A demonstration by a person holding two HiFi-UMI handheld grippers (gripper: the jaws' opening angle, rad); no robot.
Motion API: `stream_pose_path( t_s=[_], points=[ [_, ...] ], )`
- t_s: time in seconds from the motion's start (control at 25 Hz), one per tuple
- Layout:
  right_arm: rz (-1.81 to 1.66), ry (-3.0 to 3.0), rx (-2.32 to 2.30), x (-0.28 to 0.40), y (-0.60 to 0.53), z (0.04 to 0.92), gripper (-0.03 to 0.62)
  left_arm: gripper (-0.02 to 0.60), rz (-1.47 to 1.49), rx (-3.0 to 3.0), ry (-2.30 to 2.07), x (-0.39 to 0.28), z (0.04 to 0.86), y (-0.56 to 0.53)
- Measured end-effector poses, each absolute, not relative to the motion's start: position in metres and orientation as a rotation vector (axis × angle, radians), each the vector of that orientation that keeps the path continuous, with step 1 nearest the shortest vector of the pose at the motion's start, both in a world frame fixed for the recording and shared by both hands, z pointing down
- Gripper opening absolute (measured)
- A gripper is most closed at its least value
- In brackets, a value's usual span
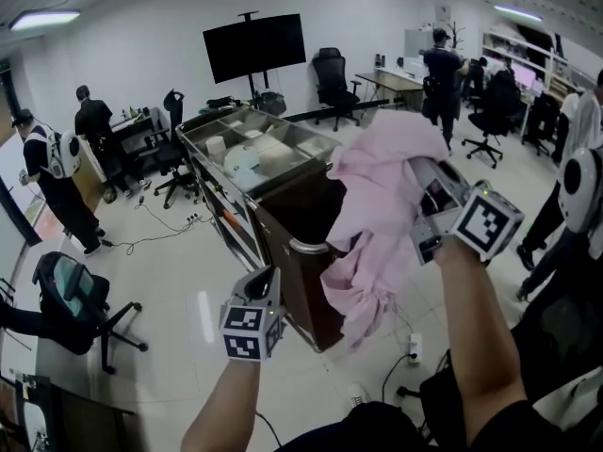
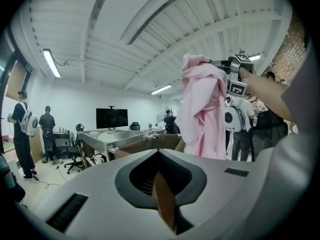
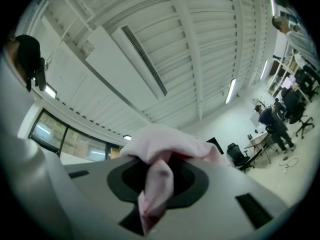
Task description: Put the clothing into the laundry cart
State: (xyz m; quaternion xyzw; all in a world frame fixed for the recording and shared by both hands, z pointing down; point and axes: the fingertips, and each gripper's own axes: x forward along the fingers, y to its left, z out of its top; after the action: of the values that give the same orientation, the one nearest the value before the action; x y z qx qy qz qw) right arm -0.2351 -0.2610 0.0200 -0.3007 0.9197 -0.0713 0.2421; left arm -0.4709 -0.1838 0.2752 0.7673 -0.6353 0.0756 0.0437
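Observation:
A pink garment [image 1: 382, 196] hangs in a bunch from my right gripper [image 1: 426, 210], held high over the near right corner of the laundry cart [image 1: 306, 246], a dark brown bin with a metal rim. In the right gripper view a fold of the pink garment [image 3: 160, 144] is pinched between the jaws of my right gripper [image 3: 157, 184]. My left gripper [image 1: 264, 285] is lower, beside the cart's near left side, with its jaws together and nothing in them. The left gripper view shows the left gripper [image 2: 162, 194] aimed at the hanging pink garment [image 2: 202, 109] and the cart [image 2: 145, 145].
A steel tray section [image 1: 203, 135] holding white items adjoins the cart's far side. An office chair [image 1: 75, 299] stands at the left, cables [image 1: 165, 229] lie on the floor, and a black screen [image 1: 254, 45] is at the back. People stand left [image 1: 52, 172], behind [image 1: 443, 69] and close right [image 1: 579, 177].

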Motion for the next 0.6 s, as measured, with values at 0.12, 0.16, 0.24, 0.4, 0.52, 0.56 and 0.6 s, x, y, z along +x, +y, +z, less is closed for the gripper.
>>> stream_pose_path(
  t_s=[0.12,0.16,0.24,0.4,0.52,0.56,0.6],
  points=[
    [-0.155,2.505,-0.729,-0.251,-0.284,-0.002,0.091,0.0,0.233,2.322,-1.975,-0.476,0.279,-0.203],
    [-0.143,2.512,-0.7,-0.26,-0.294,-0.01,0.091,0.0,0.231,2.311,-1.989,-0.478,0.279,-0.211],
    [-0.119,2.541,-0.651,-0.278,-0.319,-0.022,0.091,0.0,0.22,2.286,-2.021,-0.481,0.275,-0.227],
    [-0.182,2.618,-0.604,-0.312,-0.382,-0.014,0.091,0.0,0.202,2.226,-2.101,-0.489,0.261,-0.256],
    [-0.282,2.689,-0.623,-0.338,-0.437,0.016,0.091,0.0,0.207,2.199,-2.169,-0.497,0.25,-0.28],
    [-0.311,2.714,-0.634,-0.346,-0.455,0.028,0.091,0.0,0.206,2.19,-2.184,-0.498,0.246,-0.288],
    [-0.335,2.74,-0.644,-0.354,-0.471,0.041,0.091,0.0,0.207,2.179,-2.196,-0.499,0.244,-0.295]
  ],
)
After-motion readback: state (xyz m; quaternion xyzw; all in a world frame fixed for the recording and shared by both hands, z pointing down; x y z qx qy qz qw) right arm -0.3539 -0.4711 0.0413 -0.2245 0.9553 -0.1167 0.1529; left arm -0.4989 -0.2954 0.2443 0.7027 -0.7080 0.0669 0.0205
